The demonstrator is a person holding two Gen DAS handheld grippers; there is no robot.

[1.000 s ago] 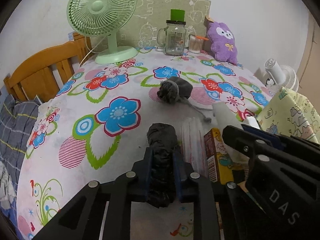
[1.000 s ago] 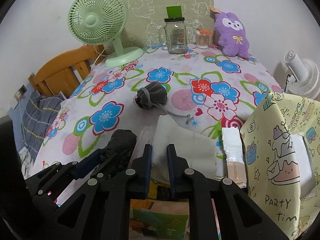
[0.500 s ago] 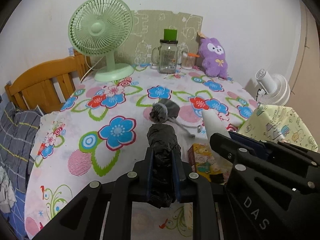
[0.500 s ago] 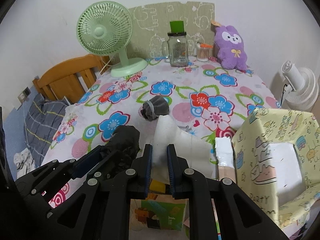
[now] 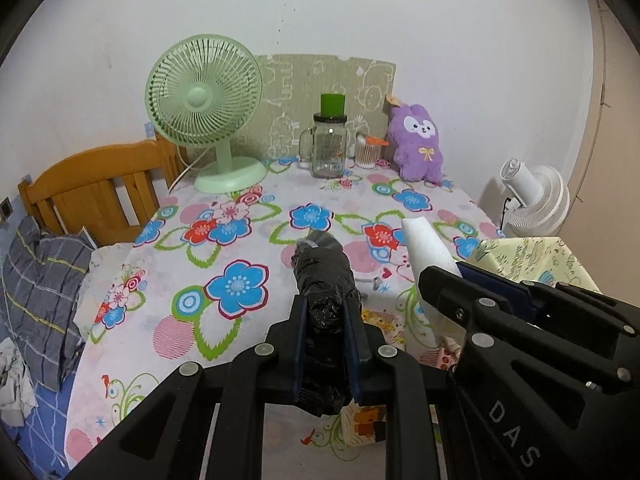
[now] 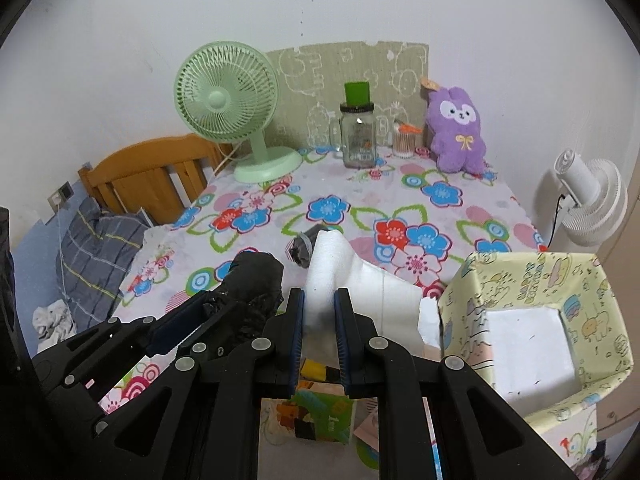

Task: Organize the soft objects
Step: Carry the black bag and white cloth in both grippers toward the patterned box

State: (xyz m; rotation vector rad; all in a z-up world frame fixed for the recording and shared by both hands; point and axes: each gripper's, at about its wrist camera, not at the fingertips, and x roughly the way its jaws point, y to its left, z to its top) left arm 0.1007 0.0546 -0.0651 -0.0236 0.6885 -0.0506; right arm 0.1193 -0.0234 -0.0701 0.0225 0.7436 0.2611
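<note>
The patterned paper box holds white foam; left claw clamps a crinkled black bundle, right claw a white foam sheet.

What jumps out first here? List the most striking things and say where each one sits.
Nearest the cameras, the left tongs grip a crumpled black bundle, and the right tongs pinch a white foam sheet, both above the flowered tablecloth. At the far edge, a mint-green fan stands left and a purple plush bunny right. A yellow cartoon-print box stands open at the right.

flowered table carries, beyond the fingers, green fan, glass jar, purple plush, grey pouch.
</note>
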